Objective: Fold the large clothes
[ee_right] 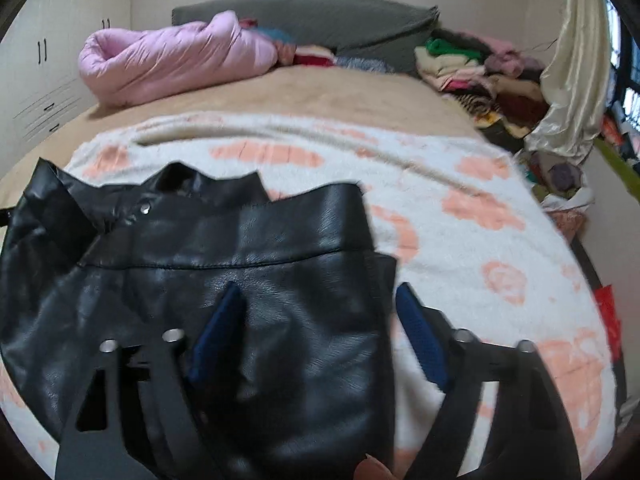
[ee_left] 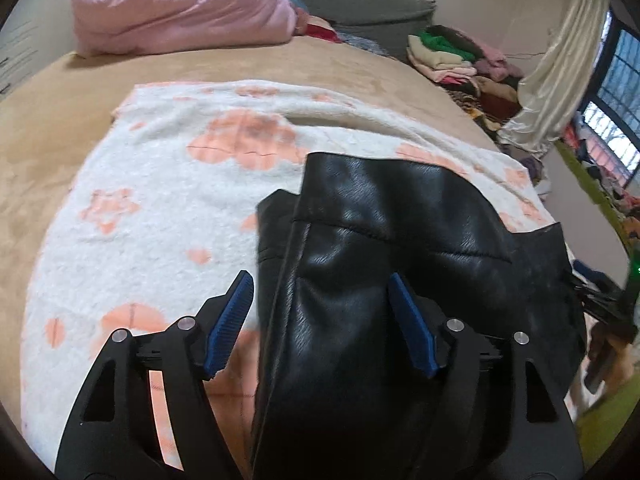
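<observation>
Left wrist view: the black leather jacket lies on the white blanket, under both the left gripper and right gripper, each spread wide, gripping nothing.

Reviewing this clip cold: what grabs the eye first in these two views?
A shiny black leather jacket fills the foreground, lying on a white blanket with peach flowers spread over the tan bed. Both the left gripper and the right gripper stand open over it. Behind, a rolled pink quilt sits by the headboard.
</observation>
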`<state>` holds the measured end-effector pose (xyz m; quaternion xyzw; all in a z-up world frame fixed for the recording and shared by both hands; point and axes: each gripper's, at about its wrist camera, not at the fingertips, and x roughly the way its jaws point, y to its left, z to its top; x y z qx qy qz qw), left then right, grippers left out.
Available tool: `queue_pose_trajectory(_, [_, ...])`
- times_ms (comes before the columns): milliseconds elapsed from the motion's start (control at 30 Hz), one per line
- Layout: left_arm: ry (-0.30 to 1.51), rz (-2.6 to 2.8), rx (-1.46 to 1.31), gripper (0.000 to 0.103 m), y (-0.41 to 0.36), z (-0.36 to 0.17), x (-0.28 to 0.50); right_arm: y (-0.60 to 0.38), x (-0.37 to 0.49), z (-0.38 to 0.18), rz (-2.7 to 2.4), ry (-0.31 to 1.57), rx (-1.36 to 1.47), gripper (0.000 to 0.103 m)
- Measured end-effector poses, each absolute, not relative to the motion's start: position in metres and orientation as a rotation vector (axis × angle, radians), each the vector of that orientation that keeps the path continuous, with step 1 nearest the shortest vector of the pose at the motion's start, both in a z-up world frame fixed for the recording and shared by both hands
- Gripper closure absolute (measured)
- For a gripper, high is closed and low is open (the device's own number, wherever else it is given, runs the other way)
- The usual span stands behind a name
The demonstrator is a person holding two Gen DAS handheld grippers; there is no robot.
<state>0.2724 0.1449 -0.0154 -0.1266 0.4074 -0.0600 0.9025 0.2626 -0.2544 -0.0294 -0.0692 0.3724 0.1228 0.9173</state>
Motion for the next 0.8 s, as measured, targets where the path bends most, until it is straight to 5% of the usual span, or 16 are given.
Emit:
queue_pose_trajectory(33, [0.844, -0.132, -0.256, 0.041, 0.143, -0.016, 0.274, -0.254, 0.265, -0.034, 0.25, 0.77, -0.135, 0.051])
queue_pose_trajectory(67, [0.845, -0.142, -0.254, 0.041, 0.141, -0.017, 0.275, -0.253, 0.264, -0.037, 0.241, 0.768, -0.137, 0.074])
queue_pose_trajectory(100, [0.847, -0.151, -0.256, 0.042, 0.139, -0.017, 0.277, -0.253, 0.264, -0.038, 0.234, 0.762, -0.139, 0.083])
queue_pose_trajectory(167, [0.854, -0.157, -0.259, 0.061, 0.135, -0.019, 0.277, -0.258, 0.26, -0.033, 0.248, 0.729, -0.101, 0.091])
queue_pose_trajectory(233, [0.853, -0.106, -0.207, 0.084, 0.13, -0.018, 0.276, -0.264, 0.256, -0.023, 0.248, 0.689, -0.06, 0.094])
queue_pose_trajectory(333, [0.807, -0.098, -0.197, 0.095, 0.131, -0.007, 0.27, -0.283, 0.252, -0.005, 0.255, 0.643, 0.071, 0.096])
queue_pose_trajectory(567, [0.666, -0.091, -0.18, 0.097, 0.129, 0.022, 0.264, -0.323, 0.26, 0.005, 0.263, 0.6, 0.331, 0.097])
queue_pose_trajectory(800, [0.768, -0.046, -0.211, 0.097, 0.135, -0.007, 0.293, -0.318, 0.282, -0.031, 0.205, 0.69, 0.341, 0.097])
